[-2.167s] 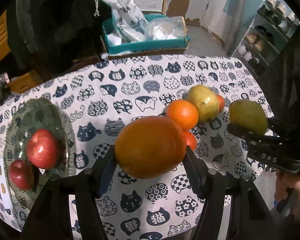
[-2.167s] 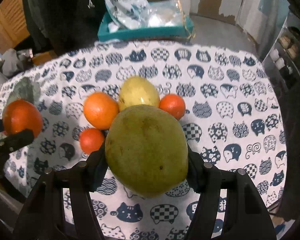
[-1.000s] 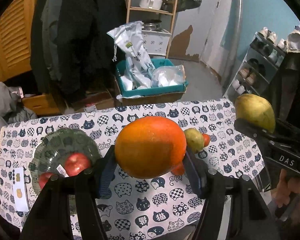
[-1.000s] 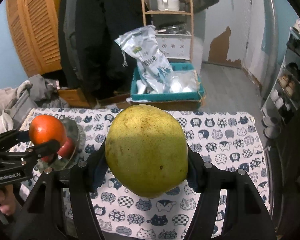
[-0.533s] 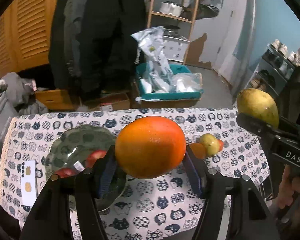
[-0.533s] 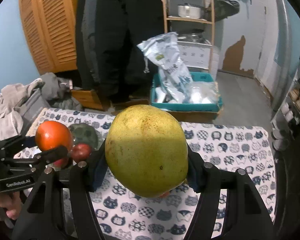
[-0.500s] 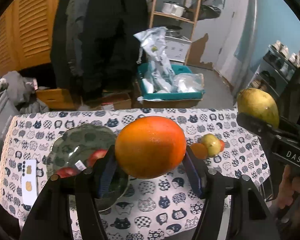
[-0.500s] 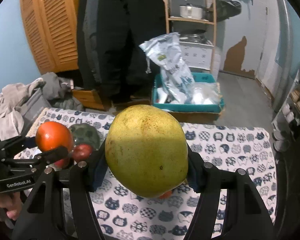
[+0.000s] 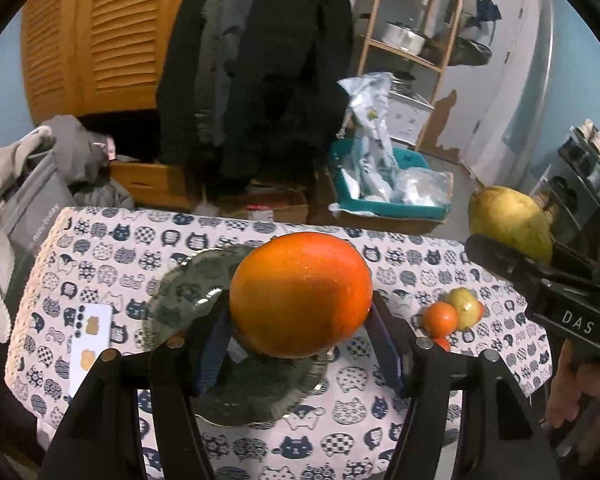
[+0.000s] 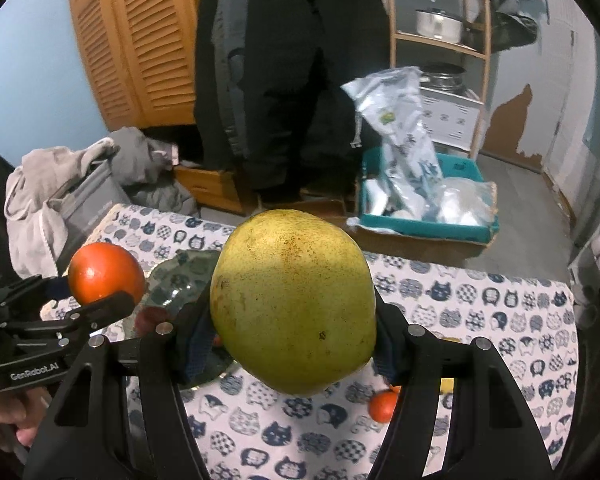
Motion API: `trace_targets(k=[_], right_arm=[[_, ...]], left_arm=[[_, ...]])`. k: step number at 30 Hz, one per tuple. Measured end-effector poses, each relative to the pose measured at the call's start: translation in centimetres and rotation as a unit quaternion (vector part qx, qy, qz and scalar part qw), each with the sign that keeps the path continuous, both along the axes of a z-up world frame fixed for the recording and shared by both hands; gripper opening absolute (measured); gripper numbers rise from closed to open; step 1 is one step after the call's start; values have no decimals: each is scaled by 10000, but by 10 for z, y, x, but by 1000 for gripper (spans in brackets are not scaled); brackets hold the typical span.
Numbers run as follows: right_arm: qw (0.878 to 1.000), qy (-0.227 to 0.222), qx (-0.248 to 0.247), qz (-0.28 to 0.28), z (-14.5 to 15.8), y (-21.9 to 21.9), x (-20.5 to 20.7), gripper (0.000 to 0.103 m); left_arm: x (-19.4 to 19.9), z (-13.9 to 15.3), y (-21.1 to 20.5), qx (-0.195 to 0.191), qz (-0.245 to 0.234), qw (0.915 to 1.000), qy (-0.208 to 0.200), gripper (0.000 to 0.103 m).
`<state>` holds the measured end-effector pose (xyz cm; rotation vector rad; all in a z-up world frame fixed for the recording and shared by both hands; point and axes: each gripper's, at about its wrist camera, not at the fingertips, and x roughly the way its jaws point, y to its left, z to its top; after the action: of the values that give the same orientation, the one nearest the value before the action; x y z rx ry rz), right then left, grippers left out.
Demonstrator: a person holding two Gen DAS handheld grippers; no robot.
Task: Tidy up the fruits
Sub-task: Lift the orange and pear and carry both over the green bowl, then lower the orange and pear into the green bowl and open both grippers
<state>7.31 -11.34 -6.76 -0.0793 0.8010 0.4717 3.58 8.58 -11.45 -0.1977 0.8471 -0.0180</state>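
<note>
My left gripper (image 9: 300, 322) is shut on a large orange (image 9: 300, 292), held in the air above a green glass plate (image 9: 180, 292) on the cat-print table. The orange hides most of the plate. My right gripper (image 10: 294, 344) is shut on a big yellow-green pear (image 10: 294, 300), also in the air. In the right wrist view the left gripper (image 10: 82, 300) and its orange (image 10: 106, 272) hang at the left over the plate (image 10: 180, 276), where a red apple (image 10: 150, 318) shows dimly. Loose on the cloth lie a small orange (image 9: 441, 319) and a second pear (image 9: 464, 306).
The table (image 9: 100, 248) has a white card (image 9: 90, 344) near its left edge. Behind it stand a teal crate (image 9: 388, 204) with plastic bags, hanging dark coats, a wooden shelf and a heap of clothes. A person's hand (image 9: 572, 392) holds the right gripper's handle.
Both grippers have swept left across the table with their fruit still held. The plate has come under the left gripper's orange, and the loose fruits have slid right in view.
</note>
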Motion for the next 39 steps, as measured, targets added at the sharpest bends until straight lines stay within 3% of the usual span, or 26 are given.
trace_targets(k=[17,27,39], right_arm=[[9982,199,-4,558,-15,87,19,66],[9962,570,-144,648,-52,117,41,66],[9921,858,-381,834,-100,139,64,66]], left_arm=[[13,-22,64,157,492,9984,226,66],[31,-51,83,209,620,9967,480,66],[57,-109,101,84,823,9908,1073,66]])
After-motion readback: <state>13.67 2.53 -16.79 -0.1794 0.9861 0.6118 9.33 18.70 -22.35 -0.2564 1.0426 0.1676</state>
